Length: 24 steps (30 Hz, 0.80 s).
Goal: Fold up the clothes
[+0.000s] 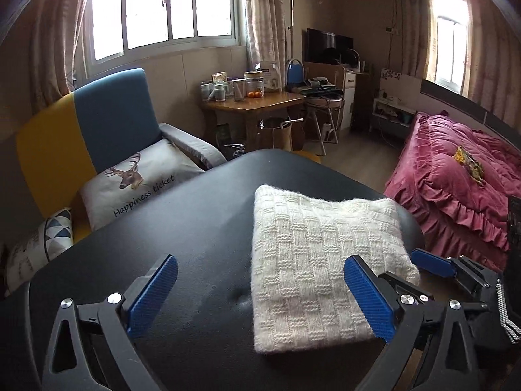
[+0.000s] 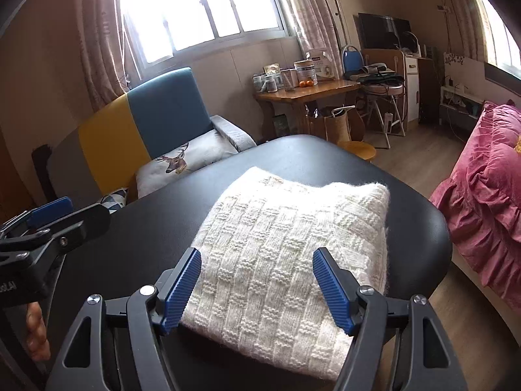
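**Folded knit lies flat, both grippers clear of it**

Bedroom backdrop; black table (image 1: 195,228) carries the white knit sweater (image 2: 286,244), folded into a rough square. From the left: left gripper (image 1: 260,296) has fingers spread wide, empty, sweater at its 1 o'clock. Right gripper (image 2: 257,290) has fingers apart, empty, straddling the near edge without pressing; sweater runs to 12 o'clock. Right looks nearer. No clear long axis. Judged: fold looks finished.
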Motion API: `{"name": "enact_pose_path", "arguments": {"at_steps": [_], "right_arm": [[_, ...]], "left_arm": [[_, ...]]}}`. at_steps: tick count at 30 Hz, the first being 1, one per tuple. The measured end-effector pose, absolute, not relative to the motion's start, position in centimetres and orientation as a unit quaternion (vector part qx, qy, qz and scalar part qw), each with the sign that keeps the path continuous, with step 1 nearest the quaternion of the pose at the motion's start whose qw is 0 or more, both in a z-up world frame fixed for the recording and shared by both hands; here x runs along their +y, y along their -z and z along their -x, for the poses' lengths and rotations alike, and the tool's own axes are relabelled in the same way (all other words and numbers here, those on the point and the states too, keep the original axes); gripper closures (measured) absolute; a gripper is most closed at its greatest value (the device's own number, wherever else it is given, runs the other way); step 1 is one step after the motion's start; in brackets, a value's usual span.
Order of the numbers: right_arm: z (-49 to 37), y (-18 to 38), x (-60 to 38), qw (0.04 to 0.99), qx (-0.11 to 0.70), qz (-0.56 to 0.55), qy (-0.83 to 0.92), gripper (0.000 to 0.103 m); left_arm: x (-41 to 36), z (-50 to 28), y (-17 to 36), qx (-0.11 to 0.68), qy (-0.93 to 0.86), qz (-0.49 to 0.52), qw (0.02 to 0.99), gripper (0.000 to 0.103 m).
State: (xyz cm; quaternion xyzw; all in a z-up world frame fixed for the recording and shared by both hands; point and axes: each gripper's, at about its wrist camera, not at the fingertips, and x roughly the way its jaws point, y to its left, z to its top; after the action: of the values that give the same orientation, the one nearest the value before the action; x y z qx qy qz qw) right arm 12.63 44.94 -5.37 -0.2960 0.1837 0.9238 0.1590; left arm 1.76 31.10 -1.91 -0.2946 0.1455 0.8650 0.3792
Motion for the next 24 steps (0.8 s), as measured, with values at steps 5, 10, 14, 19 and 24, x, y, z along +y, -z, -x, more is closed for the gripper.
{"name": "enact_pose_path", "arguments": {"at_steps": [5, 10, 14, 19, 24], "right_arm": [[-11.7, 5.7, 44.0, 0.138, 0.172, 0.31, -0.925, 0.03], [-11.7, 6.5, 43.3, 0.127, 0.169, 0.322, -0.923, 0.03], [-11.8, 7.0, 43.3, 0.127, 0.167, 0.329, -0.921, 0.03], [-12.2, 7.6, 43.4, 0.132, 0.17, 0.333, -0.918, 0.03], [-12.4, 7.8, 43.8, 0.137, 0.172, 0.333, -0.917, 0.03]], "left_arm": [[29.3, -2.3, 0.7, 0.134, -0.897, 0.278, 0.316, 0.0], [28.8, -2.7, 0.1, 0.149, -0.909, 0.265, 0.284, 0.0], [28.6, -2.6, 0.0, 0.134, -0.905, 0.275, 0.296, 0.0], [28.8, -3.0, 0.1, 0.134, -0.904, 0.271, 0.303, 0.0], [28.9, -3.2, 0.4, 0.131, -0.904, 0.266, 0.307, 0.0]]}}
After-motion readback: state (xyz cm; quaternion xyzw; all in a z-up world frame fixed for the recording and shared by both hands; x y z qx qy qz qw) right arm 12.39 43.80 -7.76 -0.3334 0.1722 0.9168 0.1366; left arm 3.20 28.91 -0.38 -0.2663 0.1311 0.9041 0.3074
